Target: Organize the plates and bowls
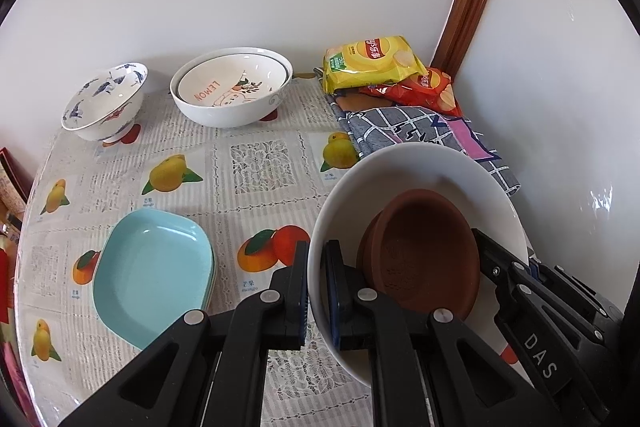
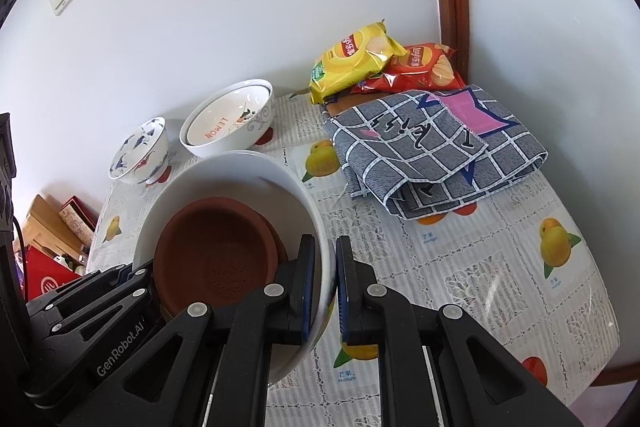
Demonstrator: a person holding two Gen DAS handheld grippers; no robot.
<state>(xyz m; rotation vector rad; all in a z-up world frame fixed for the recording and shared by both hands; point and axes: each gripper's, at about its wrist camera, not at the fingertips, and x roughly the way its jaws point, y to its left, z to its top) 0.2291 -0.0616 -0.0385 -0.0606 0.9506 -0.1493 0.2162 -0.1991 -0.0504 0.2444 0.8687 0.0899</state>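
White bowl [image 1: 420,171]: we clamp its rim with left gripper [image 1: 316,291] and right gripper [image 2: 326,291], lower frame.
Next: we judge nesting it with the stacked bowls [image 1: 232,87], upper middle.

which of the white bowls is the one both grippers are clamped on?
The plain white bowl holding the brown dishes: left gripper and right gripper pinch opposite rims. The LEMON bowl and blue-patterned bowl sit untouched by the wall.

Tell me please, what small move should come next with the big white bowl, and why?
Probably carry the white bowl toward the nested bowls at the back. Both the left gripper and the right gripper are shut on its rim, it hangs tilted above the table, and brown dishes lean inside, so level it first.
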